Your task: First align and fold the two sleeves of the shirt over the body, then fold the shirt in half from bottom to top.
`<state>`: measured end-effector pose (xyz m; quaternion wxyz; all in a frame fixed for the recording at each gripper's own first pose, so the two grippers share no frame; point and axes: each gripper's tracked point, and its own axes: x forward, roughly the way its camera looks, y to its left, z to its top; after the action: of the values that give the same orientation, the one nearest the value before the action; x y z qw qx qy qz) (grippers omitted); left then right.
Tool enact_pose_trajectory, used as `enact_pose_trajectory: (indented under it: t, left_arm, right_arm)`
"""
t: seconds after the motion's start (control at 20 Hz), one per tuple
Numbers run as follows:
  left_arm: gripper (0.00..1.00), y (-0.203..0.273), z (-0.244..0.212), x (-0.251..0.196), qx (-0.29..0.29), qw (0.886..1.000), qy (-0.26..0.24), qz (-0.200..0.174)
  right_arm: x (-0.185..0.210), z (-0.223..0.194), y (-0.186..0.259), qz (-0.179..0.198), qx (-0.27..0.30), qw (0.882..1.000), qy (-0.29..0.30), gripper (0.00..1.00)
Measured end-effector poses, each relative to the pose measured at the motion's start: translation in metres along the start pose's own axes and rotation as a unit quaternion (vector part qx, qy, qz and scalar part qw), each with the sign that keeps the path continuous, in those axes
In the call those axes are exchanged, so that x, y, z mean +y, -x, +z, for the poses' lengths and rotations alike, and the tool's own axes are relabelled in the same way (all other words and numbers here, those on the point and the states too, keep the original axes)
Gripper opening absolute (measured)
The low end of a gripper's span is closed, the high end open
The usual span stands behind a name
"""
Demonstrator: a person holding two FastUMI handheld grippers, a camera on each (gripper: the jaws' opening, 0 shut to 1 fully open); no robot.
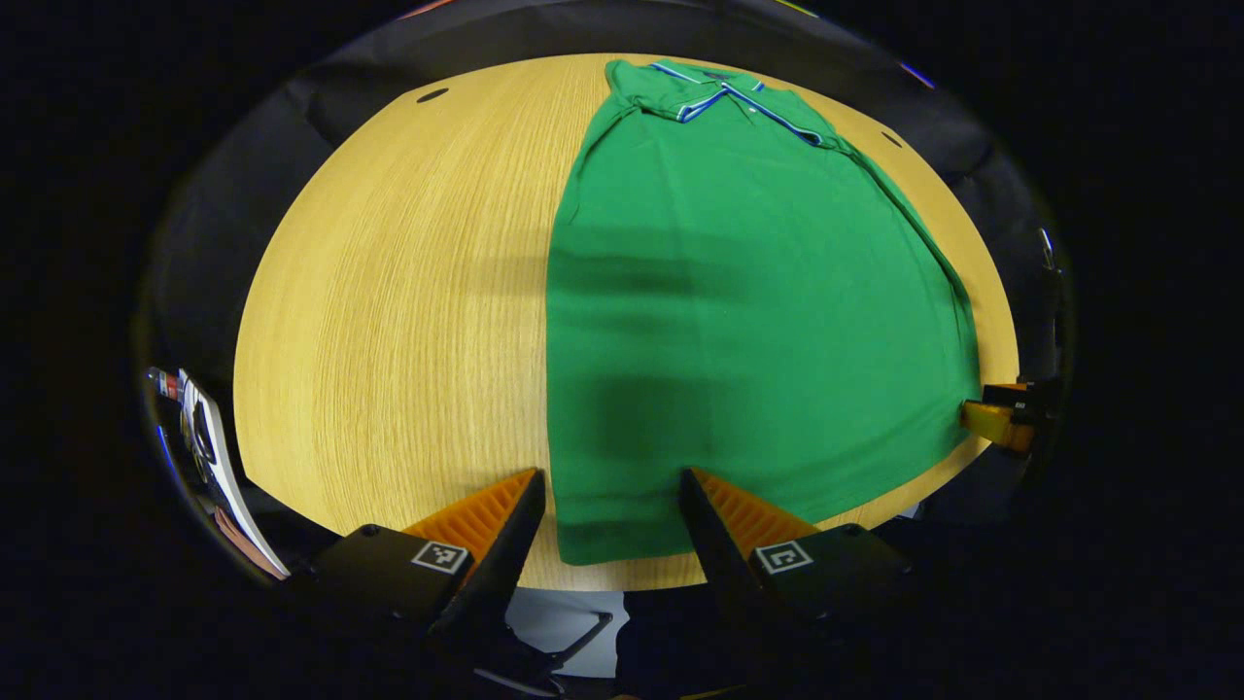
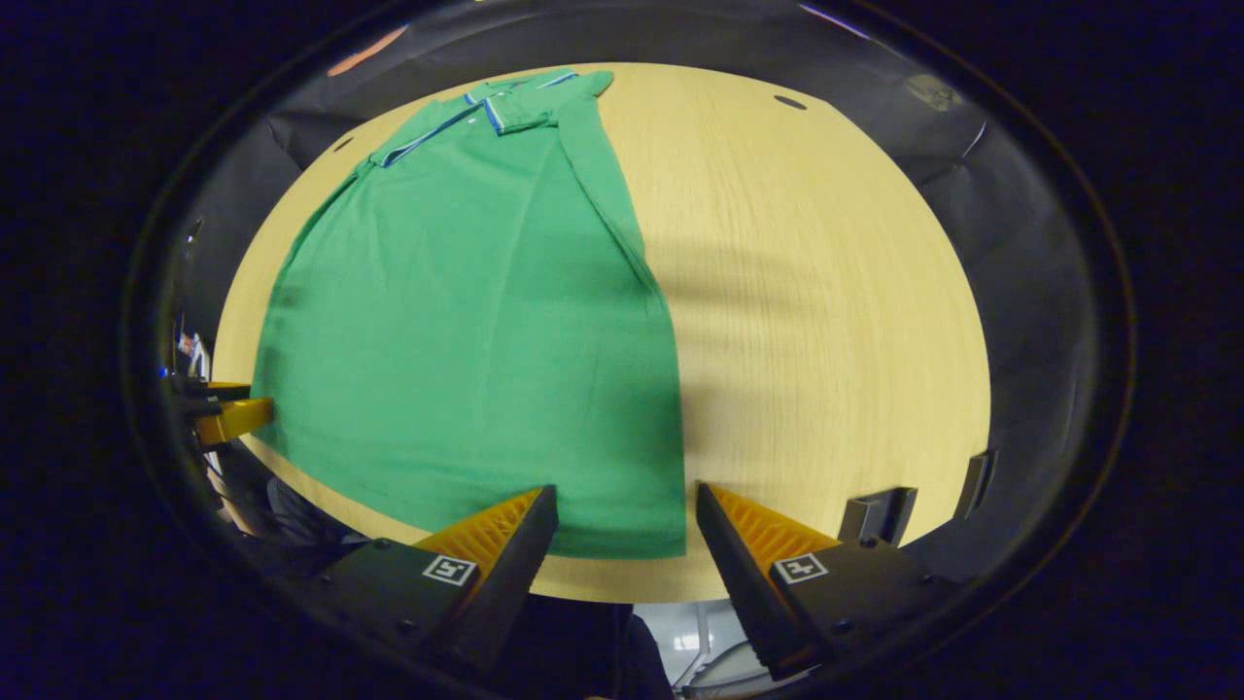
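At 6 o'clock on the desk (image 1: 389, 321), spread left tool (image 1: 610, 520) and right tool (image 2: 627, 530) straddling shirt (image 1: 739, 321) hem corners, seemingly for the bottom-to-top fold.

One green shirt (image 1: 748, 321) lies on one round wooden table (image 1: 389, 321). Two grippers are up: the left gripper (image 1: 610, 486) and the right gripper (image 2: 627, 501), each with two fingers spread apart. The shirt carries one striped collar (image 1: 724, 92). Two dark holes (image 1: 432, 95) sit in the tabletop's far edge.
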<state>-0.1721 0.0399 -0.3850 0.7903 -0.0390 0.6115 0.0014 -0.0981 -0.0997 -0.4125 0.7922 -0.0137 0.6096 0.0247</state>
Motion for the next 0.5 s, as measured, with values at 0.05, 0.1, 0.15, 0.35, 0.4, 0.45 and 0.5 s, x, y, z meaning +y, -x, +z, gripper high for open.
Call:
enact_pose_trajectory:
  t: [0.05, 0.1, 0.15, 0.35, 0.4, 0.45, 0.5]
  left_arm:
    - [0.91, 0.0, 0.001, 0.001, 0.01, 1.0, 0.008, 0.0]
    - [0.89, 0.001, 0.0, 0.002, 0.021, 1.0, 0.01, 0.0]
    - [0.88, 0.002, 0.001, 0.002, 0.031, 0.999, 0.01, -0.001]
    - [0.86, 0.001, 0.004, 0.0, 0.058, 0.998, 0.008, -0.002]
    - [0.84, 0.001, 0.005, 0.0, 0.061, 0.998, 0.008, -0.003]
    - [0.82, 0.002, 0.007, -0.001, 0.062, 0.998, 0.009, -0.004]
    - [0.74, 0.003, 0.008, -0.002, 0.062, 0.998, 0.012, -0.004]
  right_arm:
    - [-0.001, 0.0, 0.0, 0.0, 0.003, 1.0, 0.0, 0.95]
    - [-0.001, -0.001, 0.001, -0.001, 0.015, 1.0, 0.001, 0.94]
    - [-0.001, 0.0, 0.001, -0.001, 0.024, 1.0, 0.003, 0.91]
    - [0.001, 0.01, -0.002, -0.004, 0.035, 0.999, -0.006, 0.76]
    - [0.002, 0.012, -0.001, -0.004, 0.033, 0.999, -0.002, 0.67]
    - [0.003, 0.013, -0.002, -0.004, 0.032, 0.999, -0.001, 0.58]
    - [0.004, 0.014, -0.001, -0.003, 0.031, 1.0, 0.002, 0.43]
